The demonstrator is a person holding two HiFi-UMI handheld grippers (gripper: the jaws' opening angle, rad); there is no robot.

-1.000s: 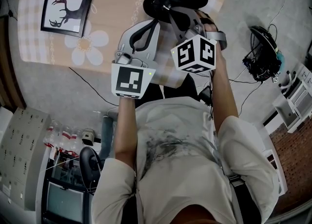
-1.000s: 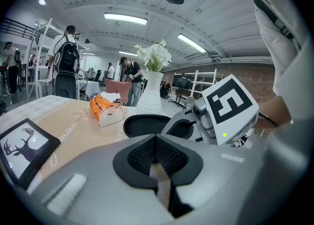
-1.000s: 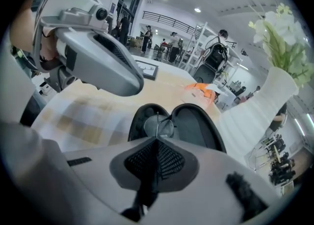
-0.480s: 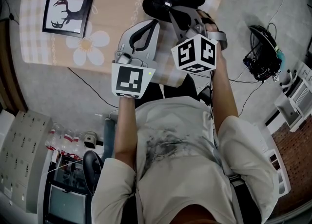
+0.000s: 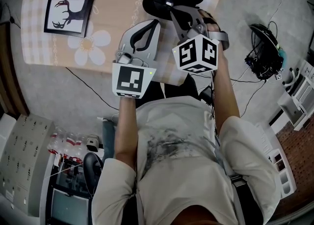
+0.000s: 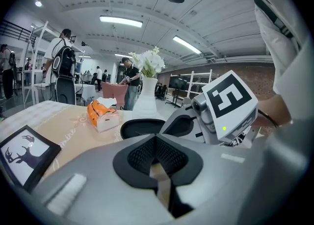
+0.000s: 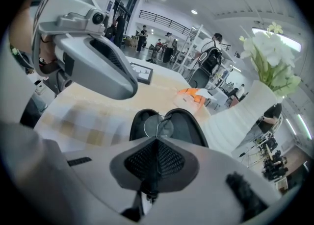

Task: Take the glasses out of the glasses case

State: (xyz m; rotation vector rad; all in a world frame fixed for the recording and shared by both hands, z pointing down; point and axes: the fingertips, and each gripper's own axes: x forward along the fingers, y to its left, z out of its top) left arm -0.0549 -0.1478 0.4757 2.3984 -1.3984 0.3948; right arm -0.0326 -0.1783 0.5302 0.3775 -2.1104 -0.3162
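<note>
- Right tongs [image 7: 156, 143]: jaws together, clamped on the thin frame of the glasses [image 7: 153, 127].
- Left tongs [image 6: 157, 143]: jaws together, nothing between them. They are positioned just beside the right tongs and are not touching the case.
- Glasses: the lenses lie just beyond the right tongs, over the hollow of the open glasses case [image 7: 189, 128] on the table [image 7: 83, 116]. Lift-off cannot be confirmed.
- Risk: the grip is on thin wire, so a twist may let the frame slip and drop.
- Risk: the case is unrestrained, so a snagged temple may drag it toward the vase [image 7: 240, 116].
</note>
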